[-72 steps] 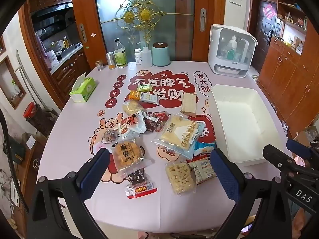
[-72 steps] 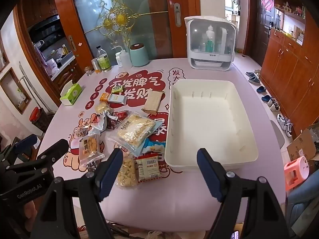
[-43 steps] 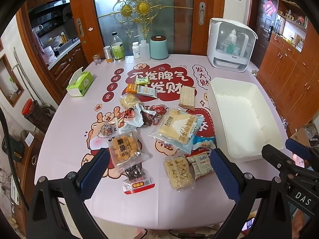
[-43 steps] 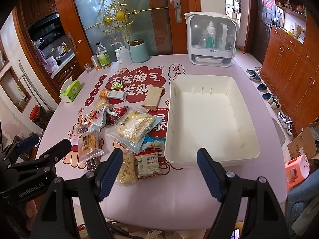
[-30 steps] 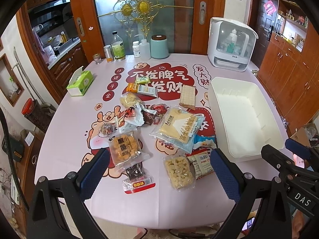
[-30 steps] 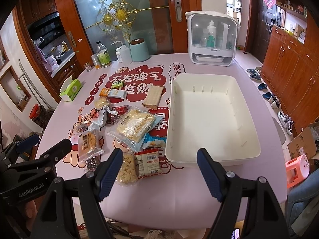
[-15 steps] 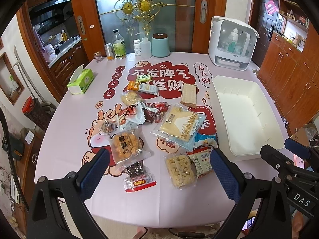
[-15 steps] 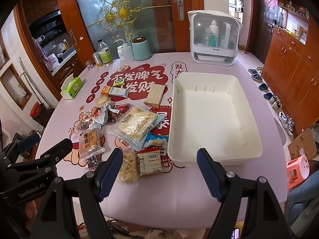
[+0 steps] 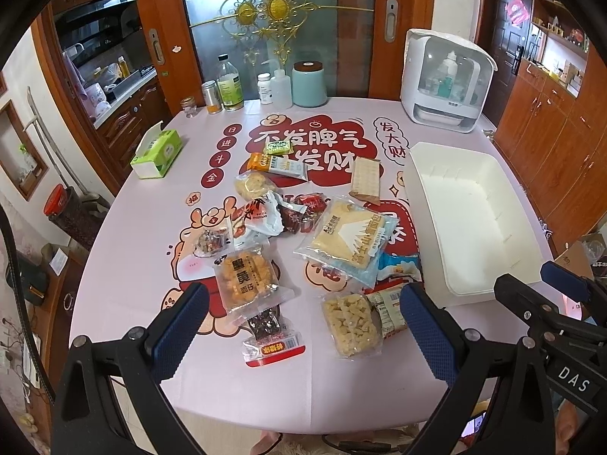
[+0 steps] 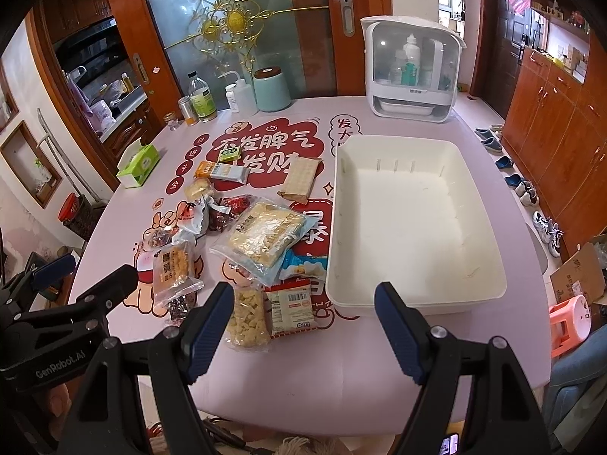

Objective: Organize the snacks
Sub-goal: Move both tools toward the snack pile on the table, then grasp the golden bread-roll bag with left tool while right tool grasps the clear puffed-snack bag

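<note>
Both hand-held grippers, left (image 9: 303,314) and right (image 10: 303,318), held wide open, nothing gripped. Snack packets (image 9: 303,235) heaped at table centre, white bin (image 10: 413,220) at 3 o'clock, unfilled. Risk judged: overlapped slippery wrappers dragged or double-grabbed.

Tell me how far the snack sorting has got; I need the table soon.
Nothing looks done: the white bin holds no snacks. Nothing is in hand either; the left gripper and right gripper are both open, hovering at the near edge. Everything is left: the big noodle bag, cracker pack, puffed-snack pack and the rest lie on the tablecloth.
</note>
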{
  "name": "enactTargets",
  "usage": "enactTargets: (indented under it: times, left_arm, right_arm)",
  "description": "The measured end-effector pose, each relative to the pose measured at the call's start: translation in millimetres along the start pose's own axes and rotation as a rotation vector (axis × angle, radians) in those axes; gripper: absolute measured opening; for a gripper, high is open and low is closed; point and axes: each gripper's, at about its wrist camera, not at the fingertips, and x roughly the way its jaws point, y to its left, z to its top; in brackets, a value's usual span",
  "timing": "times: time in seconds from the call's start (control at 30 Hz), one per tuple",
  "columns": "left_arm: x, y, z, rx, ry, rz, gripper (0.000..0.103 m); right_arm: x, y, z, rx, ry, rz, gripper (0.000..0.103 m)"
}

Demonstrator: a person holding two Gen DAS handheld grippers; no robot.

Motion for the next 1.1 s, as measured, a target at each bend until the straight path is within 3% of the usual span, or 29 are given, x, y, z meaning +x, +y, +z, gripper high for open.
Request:
enactTargets:
  times: [0.13, 0.43, 0.63, 0.8, 0.93, 1.1]
  left_arm:
    - [1.0, -0.5, 2.4, 0.0, 0.002, 0.0, 0.1]
    - [11.0, 41.3, 16.5, -0.01, 0.05, -0.002, 0.1]
    - [36.7, 77.2, 25.4, -0.042, 0.125, 0.004, 0.1]
    - [67.1, 113.9, 25.9, -0.037, 0.183, 0.052, 0.1]
    - [95.1, 141.5, 18.9, -0.024, 0.247, 0.078, 0.1]
    - [132.8, 157.7, -0.8, -0.004, 0.361, 0.05, 0.1]
  right_arm:
    - [0.4, 9.1, -1.6, 0.003, 0.002, -0.001, 0.077]
    - [8.1, 26.2, 13.9, -0.004, 0.043, 0.006, 0.077]
    - [28.4, 42.7, 17.9, 0.016, 0.119, 0.011, 0.077]
    - [58.4, 59.0, 10.1, 0.042, 0.198, 0.011, 0.077]
    - [81.2, 66.0, -2.3, 0.073, 0.258, -0.009, 0.077]
    - [112.1, 73.3, -20.1, 0.104, 0.312, -0.051, 0.077]
